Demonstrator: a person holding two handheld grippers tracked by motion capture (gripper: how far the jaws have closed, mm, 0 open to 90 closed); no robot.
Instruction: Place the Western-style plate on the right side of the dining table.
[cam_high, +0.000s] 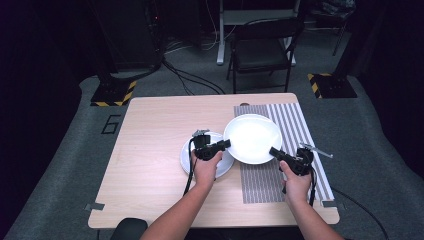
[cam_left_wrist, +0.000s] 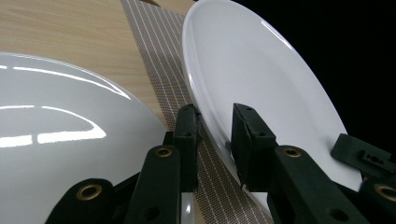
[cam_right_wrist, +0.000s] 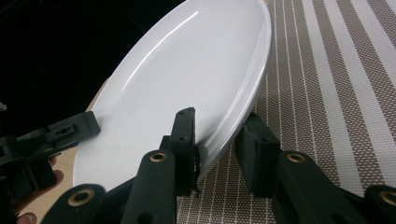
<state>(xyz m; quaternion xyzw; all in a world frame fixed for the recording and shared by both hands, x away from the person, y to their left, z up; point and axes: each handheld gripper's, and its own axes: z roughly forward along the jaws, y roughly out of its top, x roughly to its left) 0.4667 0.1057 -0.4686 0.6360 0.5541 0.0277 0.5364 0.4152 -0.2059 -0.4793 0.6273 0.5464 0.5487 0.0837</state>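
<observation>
Large plate (cam_high: 252, 137) hides small plate's (cam_high: 192, 159) right edge.

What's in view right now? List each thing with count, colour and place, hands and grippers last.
large plate: 1, white, held tilted above the placemat by both grippers
small plate: 1, white, flat on the table, under the left gripper
placemat: 1, brown and white striped, right part of the table
table: 1, light wood
chair: 1, black, beyond the table
left gripper: 1, black, fingers clamp the large plate's left rim
right gripper: 1, black, fingers clamp its right rim
</observation>
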